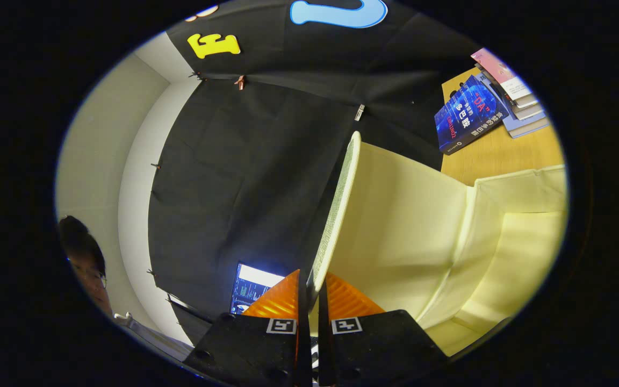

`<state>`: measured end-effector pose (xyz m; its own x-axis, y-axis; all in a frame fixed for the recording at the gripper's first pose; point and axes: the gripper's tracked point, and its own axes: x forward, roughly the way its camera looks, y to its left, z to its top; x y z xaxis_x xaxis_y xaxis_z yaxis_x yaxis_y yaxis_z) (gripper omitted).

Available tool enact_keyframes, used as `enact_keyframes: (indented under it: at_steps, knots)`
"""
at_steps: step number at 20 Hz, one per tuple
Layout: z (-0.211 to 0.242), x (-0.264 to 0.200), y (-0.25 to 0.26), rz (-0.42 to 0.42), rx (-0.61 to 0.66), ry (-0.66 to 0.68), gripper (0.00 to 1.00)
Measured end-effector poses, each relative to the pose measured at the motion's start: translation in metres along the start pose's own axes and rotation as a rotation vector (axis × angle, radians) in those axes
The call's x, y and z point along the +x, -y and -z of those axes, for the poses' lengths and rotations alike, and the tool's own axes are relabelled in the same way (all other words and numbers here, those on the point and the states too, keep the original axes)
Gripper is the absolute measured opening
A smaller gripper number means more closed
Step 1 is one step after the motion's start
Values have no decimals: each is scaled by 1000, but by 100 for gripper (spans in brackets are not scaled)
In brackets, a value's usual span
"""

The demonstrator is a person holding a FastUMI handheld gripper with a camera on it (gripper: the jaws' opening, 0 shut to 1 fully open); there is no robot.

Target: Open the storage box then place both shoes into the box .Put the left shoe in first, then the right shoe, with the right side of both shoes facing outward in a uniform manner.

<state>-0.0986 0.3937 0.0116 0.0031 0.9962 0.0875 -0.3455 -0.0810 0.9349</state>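
Box interior (449, 242) beyond view

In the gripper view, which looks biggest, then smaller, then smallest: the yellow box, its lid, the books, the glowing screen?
1. Box.
2. Lid, lifted, its edge pinched in the gripper; it is nearest the camera, so it looks bigger than it is.
3. Books.
4. Screen, partly hidden, so unsure against the books.

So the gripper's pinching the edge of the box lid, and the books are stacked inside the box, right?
Not quite. In the gripper view the gripper is indeed closed on the lid edge, but the books lie outside the storage box, on the wooden table beyond it.
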Motion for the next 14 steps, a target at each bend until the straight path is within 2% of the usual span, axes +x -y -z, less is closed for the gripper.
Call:
enact_keyframes:
  at_steps: [6,9,10,11,14]
  knots:
    - [1,32,9,18,26,-30,15]
    - [7,32,18,40,14,-56,24]
    - [8,32,22,54,0,-62,31]
    - [11,30,27,73,-12,-67,34]
    - [13,24,40,133,-48,-67,73]
